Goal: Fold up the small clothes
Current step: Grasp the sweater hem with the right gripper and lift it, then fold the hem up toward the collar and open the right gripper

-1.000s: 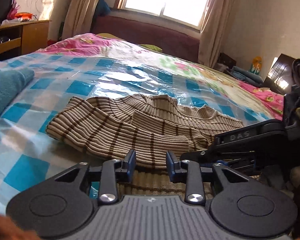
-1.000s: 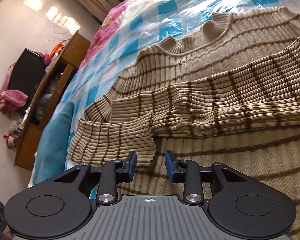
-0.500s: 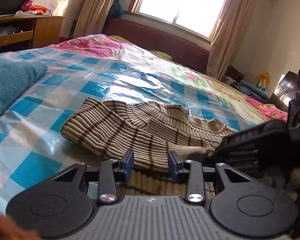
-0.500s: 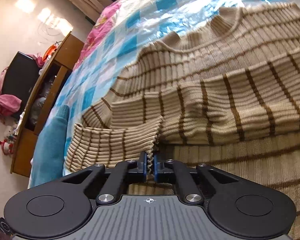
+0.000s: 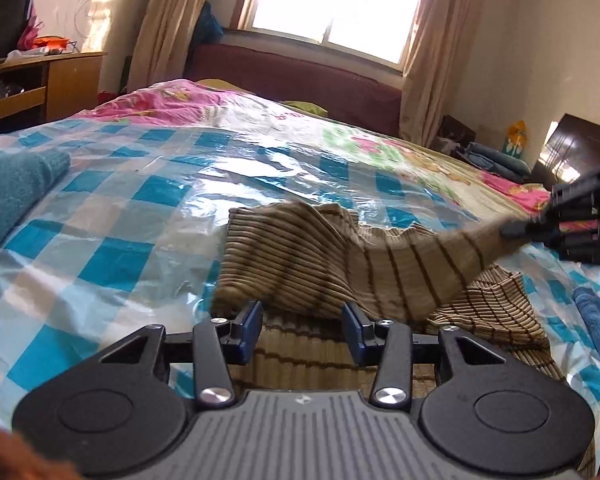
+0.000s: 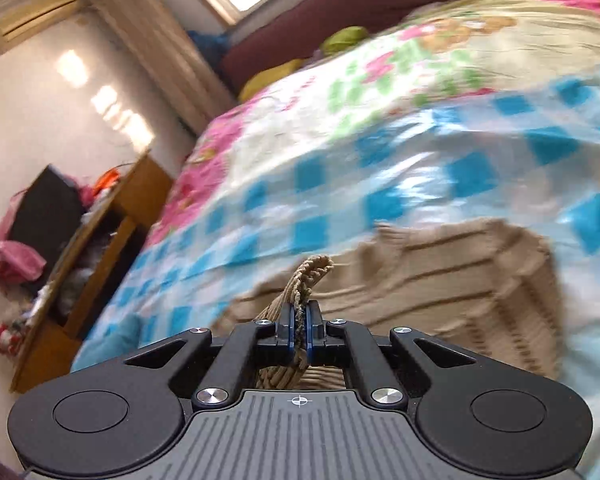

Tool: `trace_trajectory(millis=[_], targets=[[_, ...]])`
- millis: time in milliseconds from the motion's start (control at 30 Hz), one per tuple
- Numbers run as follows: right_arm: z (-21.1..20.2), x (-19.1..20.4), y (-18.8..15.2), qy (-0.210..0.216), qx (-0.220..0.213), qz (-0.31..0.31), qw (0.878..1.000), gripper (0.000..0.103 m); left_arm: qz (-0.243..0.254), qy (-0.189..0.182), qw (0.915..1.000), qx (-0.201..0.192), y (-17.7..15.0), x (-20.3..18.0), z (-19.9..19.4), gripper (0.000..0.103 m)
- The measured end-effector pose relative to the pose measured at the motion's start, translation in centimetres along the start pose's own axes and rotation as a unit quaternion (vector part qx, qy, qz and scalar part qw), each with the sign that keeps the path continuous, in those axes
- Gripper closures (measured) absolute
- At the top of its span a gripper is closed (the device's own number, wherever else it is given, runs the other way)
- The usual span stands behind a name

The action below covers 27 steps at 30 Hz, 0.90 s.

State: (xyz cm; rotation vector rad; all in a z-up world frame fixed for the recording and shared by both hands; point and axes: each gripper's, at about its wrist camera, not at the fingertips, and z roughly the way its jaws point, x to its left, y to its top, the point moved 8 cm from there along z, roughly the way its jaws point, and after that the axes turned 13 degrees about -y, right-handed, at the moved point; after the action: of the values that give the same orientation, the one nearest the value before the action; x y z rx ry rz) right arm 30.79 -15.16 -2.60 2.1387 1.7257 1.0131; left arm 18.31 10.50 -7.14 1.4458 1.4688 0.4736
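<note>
Lying across the blue-and-white checked plastic sheet [image 5: 112, 236] on the bed, the tan striped sweater [image 5: 300, 256] has its body flat near the sheet's near edge while 1 sleeve [image 5: 428, 256] is lifted off it. That sleeve's long axis runs from the bunched body up and to the right in the left wrist view, ending in the right gripper [image 6: 300, 322], whose jaws are clamped tight on the ribbed cuff [image 6: 312, 272]; the cuff's end sticks up past the fingertips. The left gripper [image 5: 302, 330] sits low over the sweater's near hem with its jaws opening, fabric below and between them but the pads not pressing on it. A teal towel [image 5: 12, 188] lies on the sheet at the left. Beyond the sheet is a pink floral bedspread [image 5: 172, 100], then a maroon headboard [image 5: 300, 76] under a bright window [image 5: 336, 0] with beige curtains. A wooden cabinet [image 5: 40, 80] stands along the left wall.
</note>
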Motion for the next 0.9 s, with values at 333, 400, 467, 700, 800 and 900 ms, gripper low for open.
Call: trace_trajectory(millis=[333, 400, 467, 700, 800, 900], targets=[[1.8, -6.2, -1.2, -0.039, 0.017, 0.040, 0.998, 0.097, 0.049, 0.029, 0.9983, 0.018, 3.0, 0.4, 4.8, 0.051], [1.6, -6.6, -0.6, -0.040, 0.012, 0.044, 0.998, 0.097, 0.048, 0.034, 0.9981, 0.020, 3.7, 0.8, 5.9, 0.049], [1.7, -6.9, -0.6, -0.043, 0.019, 0.048, 0.998, 0.097, 0.053, 0.050, 0.9966, 0.040, 3.7, 1.6, 7.4, 0.048], [1.3, -7.9, -1.8, -0.045, 0.050, 0.065, 0.996, 0.097, 0.096, 0.087, 0.9889, 0.072, 2.3, 3.0, 9.0, 0.045], [0.5, -8.1, -1.3, -0.037, 0.039, 0.062, 0.997, 0.097, 0.094, 0.084, 0.9893, 0.074, 2.2, 3.2, 9.0, 0.043], [2.2, -8.7, -2.5, -0.063, 0.073, 0.055, 0.994, 0.097, 0.083, 0.084, 0.9900, 0.078, 2.1, 3.3, 9.1, 0.043]])
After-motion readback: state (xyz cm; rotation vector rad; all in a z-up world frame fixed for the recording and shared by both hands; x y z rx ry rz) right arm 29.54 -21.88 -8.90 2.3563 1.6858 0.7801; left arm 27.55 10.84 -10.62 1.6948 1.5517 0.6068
